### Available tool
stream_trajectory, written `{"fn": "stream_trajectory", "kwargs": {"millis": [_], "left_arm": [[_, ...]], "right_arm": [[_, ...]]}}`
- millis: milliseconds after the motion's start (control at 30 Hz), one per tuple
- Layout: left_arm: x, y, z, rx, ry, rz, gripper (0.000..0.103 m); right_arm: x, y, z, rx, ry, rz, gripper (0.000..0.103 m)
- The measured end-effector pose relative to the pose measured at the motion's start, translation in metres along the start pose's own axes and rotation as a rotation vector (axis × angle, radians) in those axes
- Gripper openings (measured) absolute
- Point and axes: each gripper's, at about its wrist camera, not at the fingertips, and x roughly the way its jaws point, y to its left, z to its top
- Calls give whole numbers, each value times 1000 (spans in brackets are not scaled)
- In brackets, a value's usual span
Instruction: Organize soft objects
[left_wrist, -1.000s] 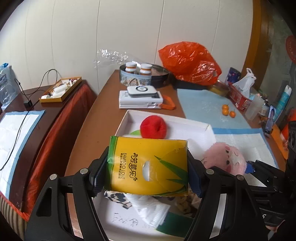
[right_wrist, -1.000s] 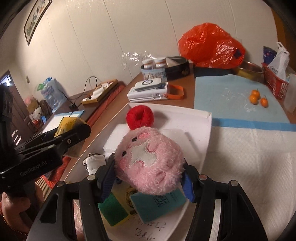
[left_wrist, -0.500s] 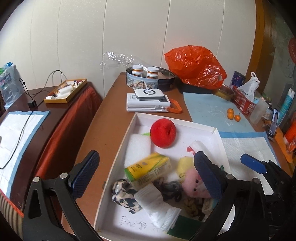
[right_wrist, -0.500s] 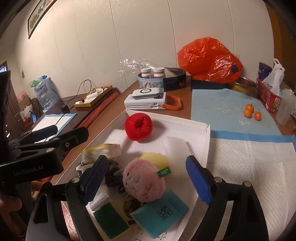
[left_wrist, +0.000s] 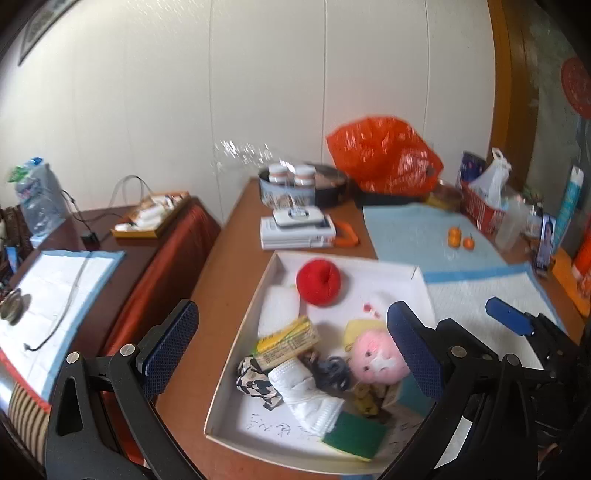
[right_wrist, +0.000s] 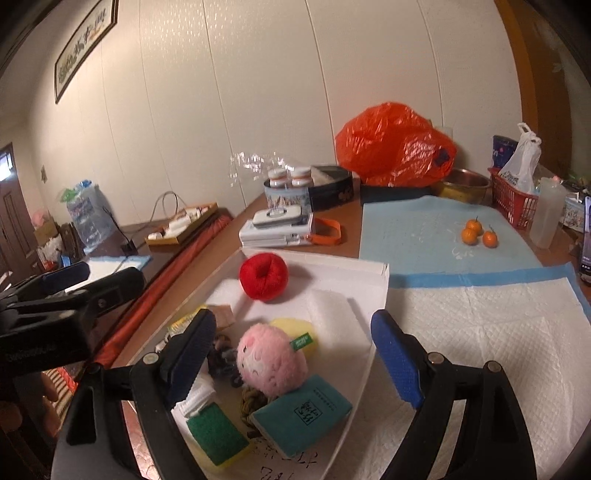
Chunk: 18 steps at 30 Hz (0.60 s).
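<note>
We hold both grippers above the white tray (left_wrist: 236, 373) on the brown surface (left_wrist: 221, 266), left gripper (left_wrist: 291, 350) and right gripper (right_wrist: 295, 350) with jaws wide apart and empty. We judge the next pick best done by lowering straight over one soft thing and closing gently. In the tray, the red ball (right_wrist: 263, 277) lies at the far end; the pink plush toy (right_wrist: 269, 363) sits nearer us, with the green sponge (right_wrist: 216, 430) by the near edge.
</note>
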Motion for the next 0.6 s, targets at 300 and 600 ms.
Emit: {"fn": "stream_trajectory", "kwargs": {"millis": [300,600], "left_arm": [[-57,-46,14,-34,-111,171,103],[-33,-145,-11,97,58,33,103]], "right_arm": [[-64,-33,23,-45,-157,-150,86],[-113,-107,15,50,-196,-198,86]]}}
